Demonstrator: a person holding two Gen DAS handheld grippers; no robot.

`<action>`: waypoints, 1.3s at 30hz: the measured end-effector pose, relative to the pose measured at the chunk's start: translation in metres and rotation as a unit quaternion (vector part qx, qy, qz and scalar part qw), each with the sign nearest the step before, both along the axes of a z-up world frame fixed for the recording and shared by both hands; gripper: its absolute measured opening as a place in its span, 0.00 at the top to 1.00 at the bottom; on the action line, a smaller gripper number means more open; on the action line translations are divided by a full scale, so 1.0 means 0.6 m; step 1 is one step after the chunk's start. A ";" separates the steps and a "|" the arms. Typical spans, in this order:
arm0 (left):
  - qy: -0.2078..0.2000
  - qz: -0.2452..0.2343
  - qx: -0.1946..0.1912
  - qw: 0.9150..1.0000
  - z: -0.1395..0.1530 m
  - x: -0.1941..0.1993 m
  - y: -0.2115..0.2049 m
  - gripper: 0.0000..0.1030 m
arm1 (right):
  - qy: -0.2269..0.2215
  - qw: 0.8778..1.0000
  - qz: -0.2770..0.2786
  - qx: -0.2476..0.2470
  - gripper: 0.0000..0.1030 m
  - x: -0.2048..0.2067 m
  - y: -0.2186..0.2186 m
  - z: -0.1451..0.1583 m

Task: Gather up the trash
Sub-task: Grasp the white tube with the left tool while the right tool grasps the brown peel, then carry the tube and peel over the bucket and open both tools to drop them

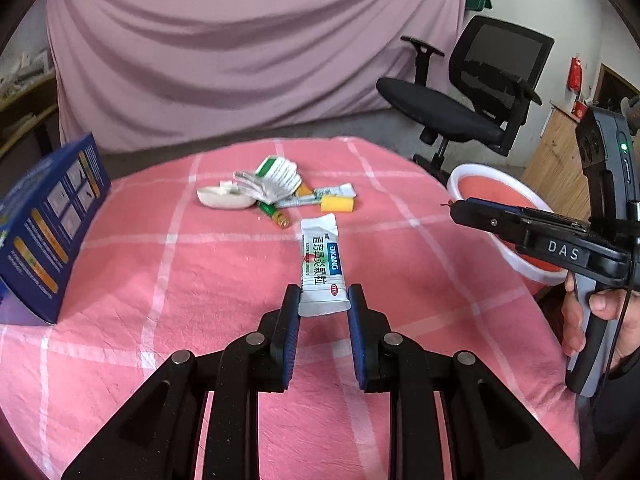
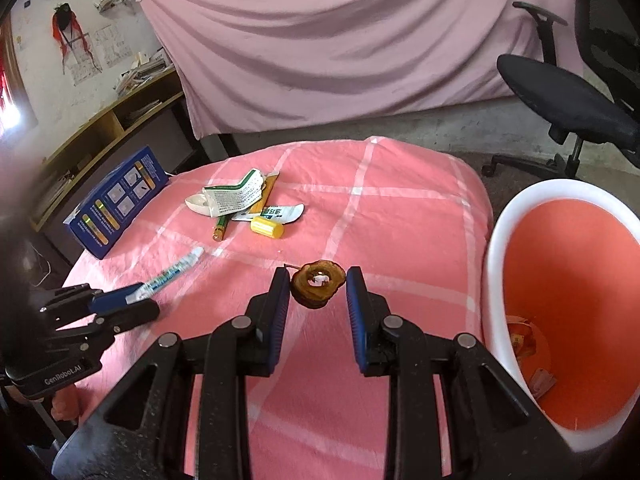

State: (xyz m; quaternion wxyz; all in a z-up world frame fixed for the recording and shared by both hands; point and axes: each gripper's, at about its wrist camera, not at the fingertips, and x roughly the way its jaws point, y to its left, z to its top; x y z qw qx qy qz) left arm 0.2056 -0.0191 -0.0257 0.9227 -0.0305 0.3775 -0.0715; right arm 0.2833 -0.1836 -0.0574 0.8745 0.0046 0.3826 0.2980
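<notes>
- While I look along my left claw (image 1: 323, 300), a blue box (image 1: 48, 224) stands far off to its left on the pink checked counter (image 1: 200, 280).
- My left claw is clamped on the near end of a white sachet (image 1: 320, 268), which juts forward past its tips.
- Ahead of both claws lies a heap of wrappers (image 2: 240, 200), with a yellow cap (image 2: 267, 227) beside it.
- My right claw (image 2: 318, 286) pinches a brown dried fruit ring (image 2: 317, 285) above the counter.
- Just right of that claw stands the white bin (image 2: 496, 264) with an orange inside and scraps at the bottom.
</notes>
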 end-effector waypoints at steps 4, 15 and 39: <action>-0.047 0.002 0.005 0.999 0.017 -0.011 -0.017 0.81 | -0.055 0.998 -0.010 0.009 0.53 -0.028 -0.013 0.022; -0.218 -0.035 -0.018 0.975 0.095 0.006 -0.102 0.81 | -0.236 0.965 -0.089 0.074 0.53 -0.093 -0.104 0.106; -0.173 -0.194 -0.061 0.964 0.091 0.135 -0.351 0.81 | -0.208 0.932 -0.292 0.059 0.53 -0.063 -0.321 0.090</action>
